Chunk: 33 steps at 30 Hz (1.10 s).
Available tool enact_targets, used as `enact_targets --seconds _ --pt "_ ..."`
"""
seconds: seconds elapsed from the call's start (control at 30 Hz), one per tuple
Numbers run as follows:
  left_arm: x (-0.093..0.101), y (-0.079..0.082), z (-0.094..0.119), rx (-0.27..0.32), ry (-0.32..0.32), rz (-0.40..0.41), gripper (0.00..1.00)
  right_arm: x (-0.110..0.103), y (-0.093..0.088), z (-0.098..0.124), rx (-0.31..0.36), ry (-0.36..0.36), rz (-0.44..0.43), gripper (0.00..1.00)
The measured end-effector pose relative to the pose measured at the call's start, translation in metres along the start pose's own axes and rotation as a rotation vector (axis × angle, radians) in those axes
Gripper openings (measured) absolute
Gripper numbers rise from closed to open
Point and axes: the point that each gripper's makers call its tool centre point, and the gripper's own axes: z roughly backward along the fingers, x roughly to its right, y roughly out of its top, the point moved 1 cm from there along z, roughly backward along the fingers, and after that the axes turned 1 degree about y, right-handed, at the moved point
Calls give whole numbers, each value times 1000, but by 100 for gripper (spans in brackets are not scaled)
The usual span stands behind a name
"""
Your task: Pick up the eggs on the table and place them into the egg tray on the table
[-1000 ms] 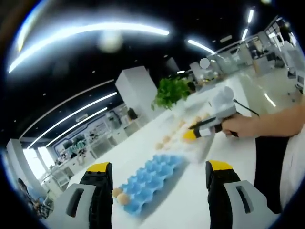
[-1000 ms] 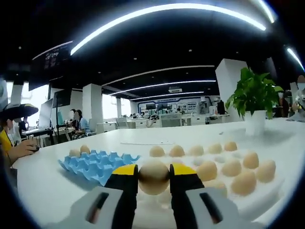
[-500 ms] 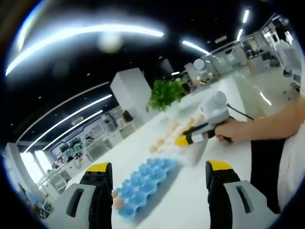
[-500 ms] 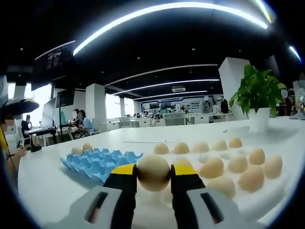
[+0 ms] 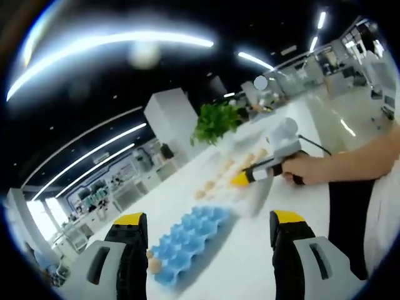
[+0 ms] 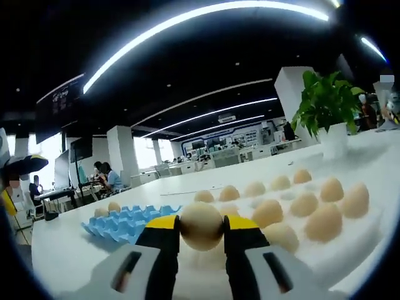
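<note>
A blue egg tray lies on the white table, with two eggs in its near-left cells. My left gripper hangs open above and in front of the tray, nothing between its jaws. In the left gripper view the right gripper comes in from the right, held by a hand, over the loose eggs. In the right gripper view my right gripper is shut on a beige egg, lifted above several eggs on a white pad. The blue egg tray sits to its left.
A potted green plant stands on the table behind the eggs, also in the left gripper view as the plant. A person's arm reaches in from the right. People sit at desks far behind the table.
My right gripper has tilted and risen a little with the egg still held, the eggs and plant sliding up and right in its view. The left gripper's view shifted slightly; its jaws stayed open.
</note>
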Motion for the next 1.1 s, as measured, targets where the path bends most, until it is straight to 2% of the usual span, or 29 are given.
enact_targets --seconds 0.27,0.37,0.47,0.67,0.87,1.0,1.1 --pt "15 2 -7 -1 -31 -11 82 4 0 1 -1 -12 40 29" --pt "22 2 -11 -18 -39 -17 82 4 0 3 -3 -15 54 30" --pt "29 7 -9 -15 -44 -28 82 6 -3 6 -17 -26 93 30" --pt "40 17 -3 9 -57 -39 82 8 -4 8 -24 -31 98 30" --pt "36 19 4 12 -42 -39 82 8 -3 8 -27 -27 104 29" --pt "24 18 11 17 -7 -27 82 9 -3 8 -21 -24 80 29" --pt "15 14 14 17 6 -21 82 3 -2 7 -11 5 66 29"
